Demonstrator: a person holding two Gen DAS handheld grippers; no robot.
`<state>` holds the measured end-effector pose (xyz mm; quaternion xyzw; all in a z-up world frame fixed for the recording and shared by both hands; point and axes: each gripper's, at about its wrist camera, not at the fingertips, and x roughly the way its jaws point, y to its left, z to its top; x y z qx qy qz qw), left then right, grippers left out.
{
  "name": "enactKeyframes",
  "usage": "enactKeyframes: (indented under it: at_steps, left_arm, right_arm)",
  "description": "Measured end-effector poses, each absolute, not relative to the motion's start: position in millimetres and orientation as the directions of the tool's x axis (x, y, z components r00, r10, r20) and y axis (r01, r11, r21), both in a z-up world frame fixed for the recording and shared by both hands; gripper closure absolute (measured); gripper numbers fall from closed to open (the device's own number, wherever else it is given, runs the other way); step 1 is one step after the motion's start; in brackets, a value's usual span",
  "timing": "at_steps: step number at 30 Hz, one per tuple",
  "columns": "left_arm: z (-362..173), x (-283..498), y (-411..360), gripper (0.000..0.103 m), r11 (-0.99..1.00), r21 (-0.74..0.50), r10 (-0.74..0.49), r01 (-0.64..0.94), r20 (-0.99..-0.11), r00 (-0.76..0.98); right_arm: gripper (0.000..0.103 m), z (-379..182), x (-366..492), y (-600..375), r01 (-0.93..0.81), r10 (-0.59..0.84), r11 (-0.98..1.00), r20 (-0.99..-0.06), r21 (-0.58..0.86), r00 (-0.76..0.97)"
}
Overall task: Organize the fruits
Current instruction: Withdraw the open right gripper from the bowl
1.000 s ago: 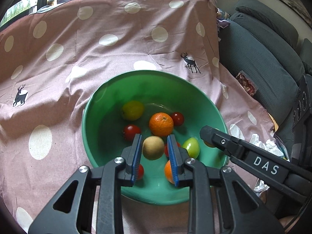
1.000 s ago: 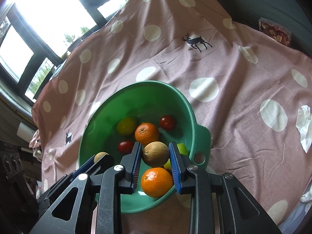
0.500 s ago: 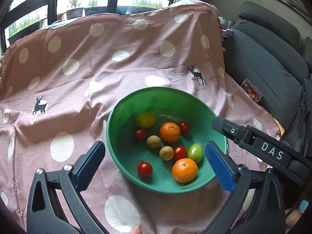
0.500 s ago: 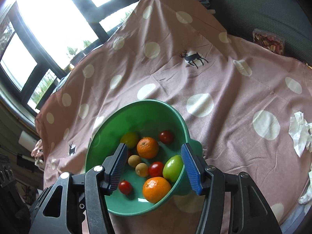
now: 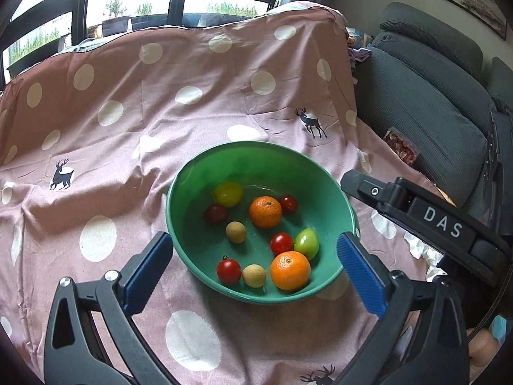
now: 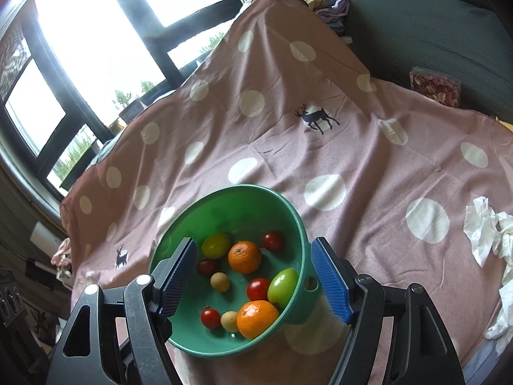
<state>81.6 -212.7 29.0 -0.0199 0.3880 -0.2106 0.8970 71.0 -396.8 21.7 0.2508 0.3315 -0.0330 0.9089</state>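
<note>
A green bowl (image 5: 179, 192) (image 6: 288, 208) sits on a pink polka-dot cloth and holds two oranges (image 5: 290, 270) (image 6: 245, 256), several red tomatoes (image 5: 228, 271), two tan round fruits (image 5: 236, 232) (image 6: 220, 282), a green fruit (image 5: 306, 243) (image 6: 282, 287) and a yellow-green one (image 5: 228, 194). My left gripper (image 5: 256, 272) is open and empty, above the bowl's near rim. My right gripper (image 6: 253, 284) is open and empty, jaws either side of the bowl. The right gripper's arm, marked DAS (image 5: 442, 224), shows in the left wrist view.
The pink cloth (image 5: 160, 112) (image 6: 368, 147) with white dots and deer covers the surface. A grey sofa (image 5: 433, 96) stands at the right. Crumpled white tissue (image 6: 490, 240) lies at the right. A snack packet (image 6: 436, 86) sits by the sofa. Windows are behind.
Both grippers were shut on tan fruits a second ago, then opened and dropped them into the bowl. Both have since pulled back and up, open.
</note>
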Motion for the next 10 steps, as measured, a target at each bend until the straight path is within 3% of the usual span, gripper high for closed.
enactKeyframes:
  at_steps: [10]
  left_arm:
    - [32.5, 73.3, -207.7, 0.001, 0.918, -0.178, -0.375, 0.354, -0.675, 0.636]
  right_arm:
    - [0.027, 17.9, 72.3, -393.2, 0.224, 0.117, 0.882, -0.652, 0.415, 0.749]
